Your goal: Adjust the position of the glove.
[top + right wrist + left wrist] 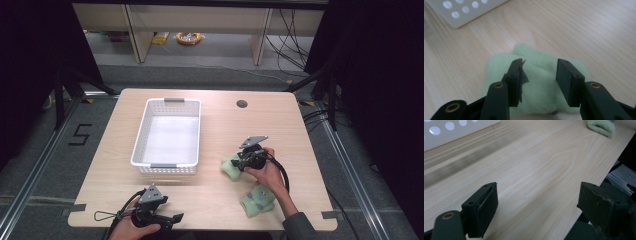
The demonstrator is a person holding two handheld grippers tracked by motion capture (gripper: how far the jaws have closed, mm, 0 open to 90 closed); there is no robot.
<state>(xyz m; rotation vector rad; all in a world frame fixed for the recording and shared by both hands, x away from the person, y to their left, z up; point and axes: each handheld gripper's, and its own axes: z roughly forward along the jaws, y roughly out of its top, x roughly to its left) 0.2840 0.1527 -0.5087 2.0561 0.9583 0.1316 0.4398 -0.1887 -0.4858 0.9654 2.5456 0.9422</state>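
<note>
Right gripper [539, 75] hangs directly over a pale green plush item [536, 100] lying on the wooden table [215, 195], jaws partway spread with a gap between them and neither pad [564, 80] seen pressing on the fabric; the plush sits in and under that gap, so nothing is pinched yet. High view puts the same gripper [240, 161] at the near-right part of the table, on top of the plush item [229, 167], with a second green plush toy [257, 200] closer to the table's front edge, just beside the right forearm. White perforated basket [170, 135] stands to the left of and a little beyond the plush, near but apart from it. Left gripper [172, 220] rests at the front-left edge, jaws wide apart over bare wood, holding nothing, well apart from both plush pieces. Key relation: plush lies straight below the right jaws, its longer side running roughly across the gap as the right gripper view shows it. Judgement: grasp stage; the right hand is clearly the nearer, and the pinch needs only further closing, then a carry leftward toward the basket.
</note>
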